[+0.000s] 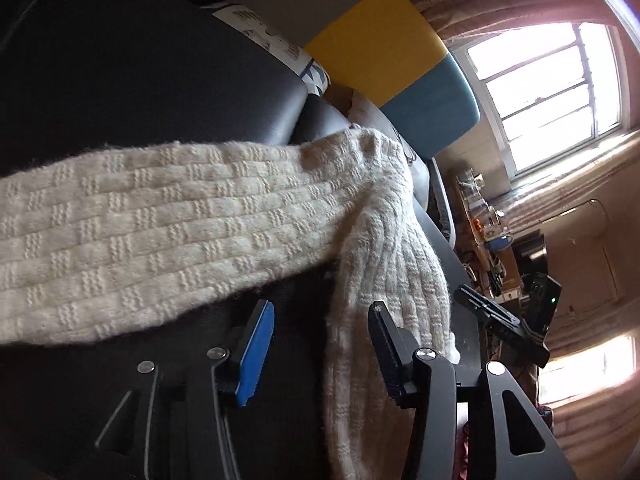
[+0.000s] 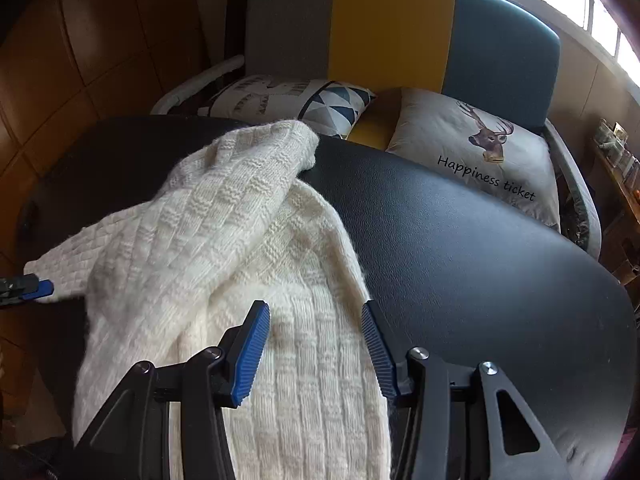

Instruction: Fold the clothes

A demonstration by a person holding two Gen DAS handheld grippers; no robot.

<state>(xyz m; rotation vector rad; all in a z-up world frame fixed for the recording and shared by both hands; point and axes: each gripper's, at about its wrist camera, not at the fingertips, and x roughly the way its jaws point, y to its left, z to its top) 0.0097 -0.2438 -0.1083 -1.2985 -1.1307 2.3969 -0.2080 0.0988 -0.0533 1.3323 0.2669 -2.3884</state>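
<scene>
A: What is seen of the garment?

B: A cream-white knitted sweater with a basket-weave pattern [image 2: 248,264] is laid on the black leather-textured bench [image 2: 460,248]. One sleeve [image 2: 224,200] is folded across the body, its ribbed cuff reaching toward the bench's far edge. A fuzzy nap is shown along the edges, and the body is marked by long vertical ribs.

A: And from the left wrist view?

B: The sleeve [image 1: 160,232] is seen as a broad band crossing the picture, with a second ribbed portion [image 1: 380,272] hanging down beside it.

A: How are the tongs set?

B: The right tongs [image 2: 316,348] are held partly open above the sweater's body, with knit visible between the blue pads but not pressed. The left tongs [image 1: 320,352] are likewise parted, nothing being gripped; an edge of the knit lies in the gap.

A: What is behind?

B: A grey, yellow and teal armchair [image 2: 392,32] is placed beyond the bench, and a grey deer-printed cushion [image 2: 480,148] is rested on it.
</scene>
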